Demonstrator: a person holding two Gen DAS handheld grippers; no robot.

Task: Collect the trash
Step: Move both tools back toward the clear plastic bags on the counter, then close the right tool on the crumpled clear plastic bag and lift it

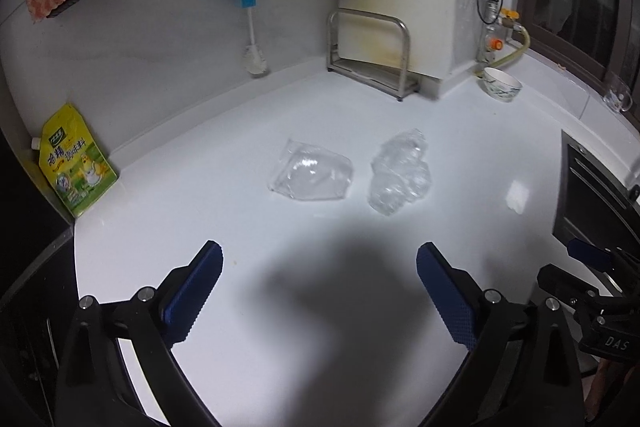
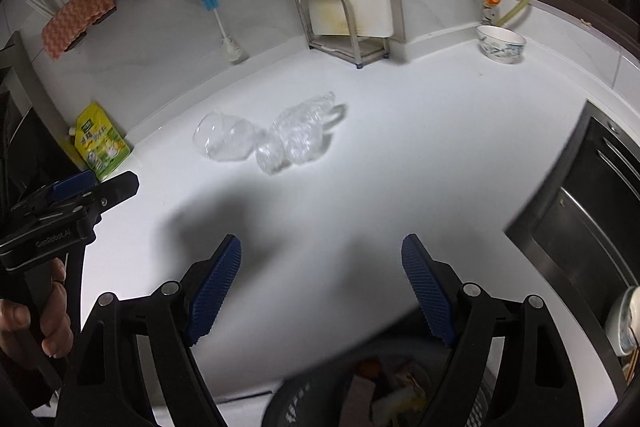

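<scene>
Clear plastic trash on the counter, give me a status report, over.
Left claw open, empty; right claw open, empty. Flat clear bag and crumpled clear wrap lie untouched on white counter. Nothing between claws and trash.

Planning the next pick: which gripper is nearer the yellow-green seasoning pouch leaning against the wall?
Left. The left gripper is open beside the yellow-green seasoning pouch; the right gripper, also open, is farther off, over the bin.
</scene>
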